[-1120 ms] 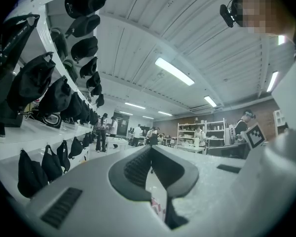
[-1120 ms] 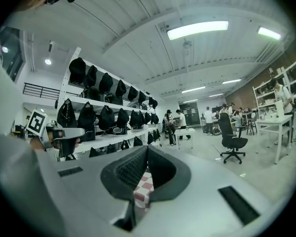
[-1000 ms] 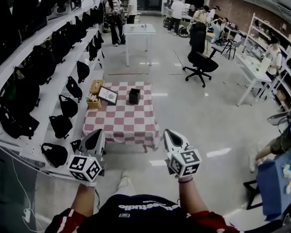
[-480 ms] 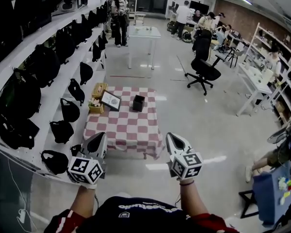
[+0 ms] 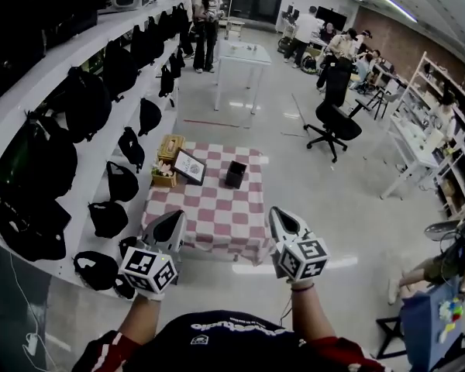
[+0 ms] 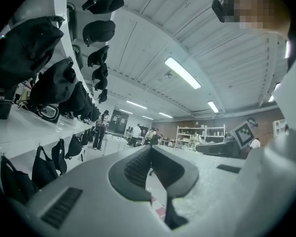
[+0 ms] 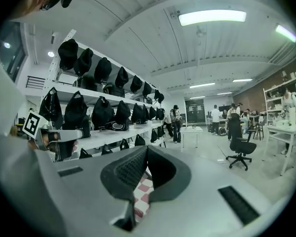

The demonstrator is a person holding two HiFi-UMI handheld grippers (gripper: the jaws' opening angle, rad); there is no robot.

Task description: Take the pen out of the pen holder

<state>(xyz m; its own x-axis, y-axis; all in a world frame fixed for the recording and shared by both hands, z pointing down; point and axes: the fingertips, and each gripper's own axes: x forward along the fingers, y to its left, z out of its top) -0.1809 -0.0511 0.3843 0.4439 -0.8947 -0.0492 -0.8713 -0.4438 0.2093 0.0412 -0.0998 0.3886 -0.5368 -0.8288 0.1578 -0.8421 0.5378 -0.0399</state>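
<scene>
Pen holder [image 5: 235, 173] stands at the far right of the checked table [image 5: 209, 225], well beyond left gripper [image 5: 173, 222] and right gripper [image 5: 280, 215]. Left gripper view shows jaws together, empty; right gripper view shows the same.

Left gripper [image 5: 173, 222] and right gripper [image 5: 281, 217] held level (jaws together, empty).

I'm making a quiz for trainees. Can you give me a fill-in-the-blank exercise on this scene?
1. The black pen holder stands on a cloth checked red and ___.
2. The left gripper and the right gripper both have their jaws ___.
3. In the head view, the picture frame stands ___ of the pen holder.
Missing words: white; shut; left.
</scene>
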